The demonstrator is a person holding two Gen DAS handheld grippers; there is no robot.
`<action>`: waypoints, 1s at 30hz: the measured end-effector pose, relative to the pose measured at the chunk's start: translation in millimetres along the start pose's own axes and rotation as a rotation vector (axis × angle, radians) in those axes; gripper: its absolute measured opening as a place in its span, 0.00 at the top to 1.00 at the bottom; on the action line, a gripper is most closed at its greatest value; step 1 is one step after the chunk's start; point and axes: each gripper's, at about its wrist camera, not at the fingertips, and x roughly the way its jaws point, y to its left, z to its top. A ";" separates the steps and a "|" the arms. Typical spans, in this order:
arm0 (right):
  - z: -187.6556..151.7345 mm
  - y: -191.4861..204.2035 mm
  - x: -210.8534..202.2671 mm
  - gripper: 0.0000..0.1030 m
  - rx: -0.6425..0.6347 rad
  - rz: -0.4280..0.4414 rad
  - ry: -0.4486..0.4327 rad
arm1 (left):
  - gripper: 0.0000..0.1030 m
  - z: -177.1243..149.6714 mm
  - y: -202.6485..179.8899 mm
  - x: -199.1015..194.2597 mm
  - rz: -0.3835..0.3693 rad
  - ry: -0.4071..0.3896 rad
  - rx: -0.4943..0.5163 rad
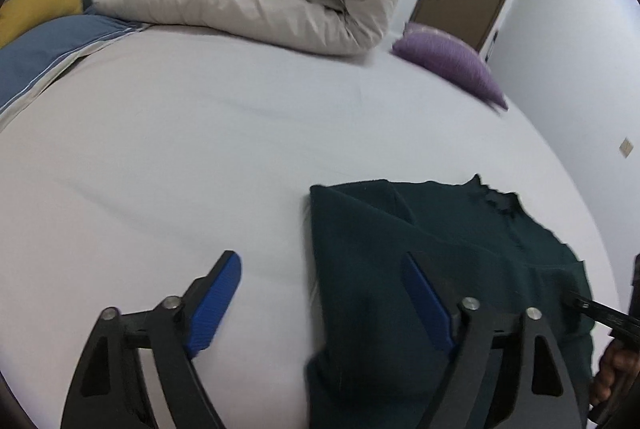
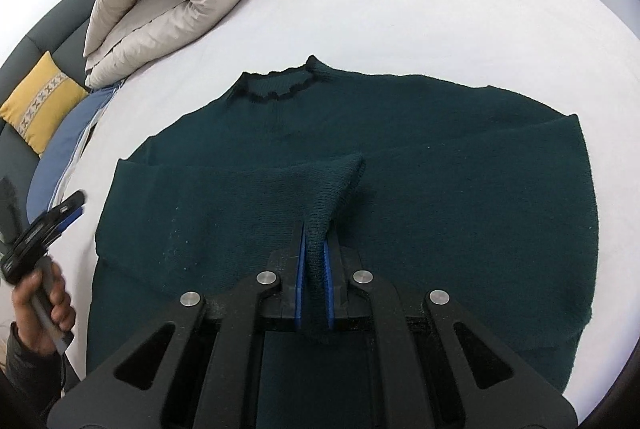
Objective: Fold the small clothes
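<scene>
Left wrist view is motion-blurred: the dark green sweater [image 1: 440,269] runs off the bottom edge, its right side is covered by the left hand-held gripper's [image 1: 320,269] own finger, and only slivers of the right hand-held gripper [image 1: 608,317] show at the right edge. In the right wrist view the sweater's lower hem is hidden behind the gripper body. There the left hand-held gripper is blurred at the left edge, jaw gap unreadable; the yellow cushion's [image 2: 40,101] pattern is too small to read.
</scene>
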 end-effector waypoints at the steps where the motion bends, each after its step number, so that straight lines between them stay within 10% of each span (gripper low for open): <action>1: 0.6 -1.2 0.9 0.93 -0.002 0.000 -0.001 | 0.23 3.7 -2.6 6.9 0.008 0.012 0.013; 14: -7.8 -13.0 14.2 0.94 0.009 -0.011 -0.019 | 0.70 14.3 -0.6 65.5 0.068 0.068 0.042; 30: -9.8 -14.7 9.4 0.89 0.067 0.026 -0.055 | 0.75 5.3 -14.5 11.3 0.128 -0.050 0.111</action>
